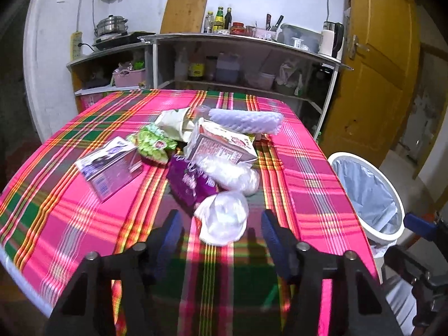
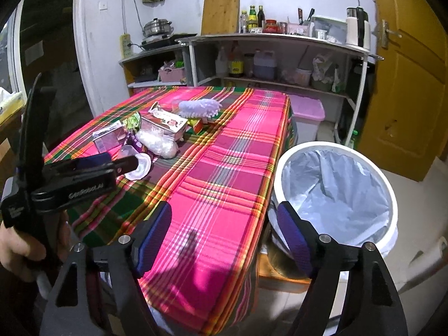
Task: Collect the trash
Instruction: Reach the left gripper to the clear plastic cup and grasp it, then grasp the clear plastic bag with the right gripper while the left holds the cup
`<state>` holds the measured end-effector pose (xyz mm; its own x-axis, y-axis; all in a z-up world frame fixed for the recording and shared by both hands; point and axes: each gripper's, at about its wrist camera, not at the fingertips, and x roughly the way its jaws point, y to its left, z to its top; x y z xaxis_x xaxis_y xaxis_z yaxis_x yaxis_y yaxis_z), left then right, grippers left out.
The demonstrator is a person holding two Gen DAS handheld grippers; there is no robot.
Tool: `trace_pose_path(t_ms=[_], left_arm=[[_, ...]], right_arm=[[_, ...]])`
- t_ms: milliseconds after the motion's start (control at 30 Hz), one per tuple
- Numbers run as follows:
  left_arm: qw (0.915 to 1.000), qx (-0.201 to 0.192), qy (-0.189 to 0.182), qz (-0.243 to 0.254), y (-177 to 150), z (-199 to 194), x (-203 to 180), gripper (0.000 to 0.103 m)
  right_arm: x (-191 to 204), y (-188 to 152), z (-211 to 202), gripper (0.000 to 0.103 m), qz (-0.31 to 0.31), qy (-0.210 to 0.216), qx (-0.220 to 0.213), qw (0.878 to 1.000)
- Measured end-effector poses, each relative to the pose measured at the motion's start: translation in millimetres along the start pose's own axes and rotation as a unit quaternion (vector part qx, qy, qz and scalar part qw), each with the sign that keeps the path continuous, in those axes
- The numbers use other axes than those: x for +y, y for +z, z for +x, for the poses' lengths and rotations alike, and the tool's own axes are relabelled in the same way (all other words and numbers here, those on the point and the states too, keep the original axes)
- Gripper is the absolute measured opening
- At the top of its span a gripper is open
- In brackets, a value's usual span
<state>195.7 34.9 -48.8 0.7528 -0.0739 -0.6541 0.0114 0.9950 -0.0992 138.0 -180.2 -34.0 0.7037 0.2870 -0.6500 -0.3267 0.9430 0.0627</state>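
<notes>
Flanking a crumpled white plastic wrapper [image 1: 222, 221] without touching it, the left gripper [image 1: 221, 233] gapes; the right gripper [image 2: 224, 233] gapes empty near it.

Surface [image 1: 302, 173] under pink plaid cloth, 2 cartons [image 1: 110, 168], wrappers [image 1: 151, 144], plastic bags [image 1: 224, 221], foam netting [image 1: 246, 120] heaped mid-top
</notes>
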Motion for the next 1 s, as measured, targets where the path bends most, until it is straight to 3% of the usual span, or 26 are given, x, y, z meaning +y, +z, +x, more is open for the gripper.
trace_pose_path(t_ms=[167, 700, 1000], left_arm=[[0.9999, 0.013, 0.0, -0.006, 5.3, 16.2, 0.8, 0.029], [0.9997, 0.0, -0.01, -0.023, -1.8, -9.7, 21.4, 0.028], [0.9993, 0.001, -0.014, -0.034, -2.9, -13.3, 37.1, 0.028]], right_arm=[[1.6, 10.7, 16.1, 0.077, -0.012, 0.012, 0.009, 1.0], [38.5, 62.9, 89.8, 0.071, -0.098, 0.082, 0.047, 0.991], [60.7, 79.0, 133.8, 0.06, -0.14, 0.122, 0.087, 0.979]])
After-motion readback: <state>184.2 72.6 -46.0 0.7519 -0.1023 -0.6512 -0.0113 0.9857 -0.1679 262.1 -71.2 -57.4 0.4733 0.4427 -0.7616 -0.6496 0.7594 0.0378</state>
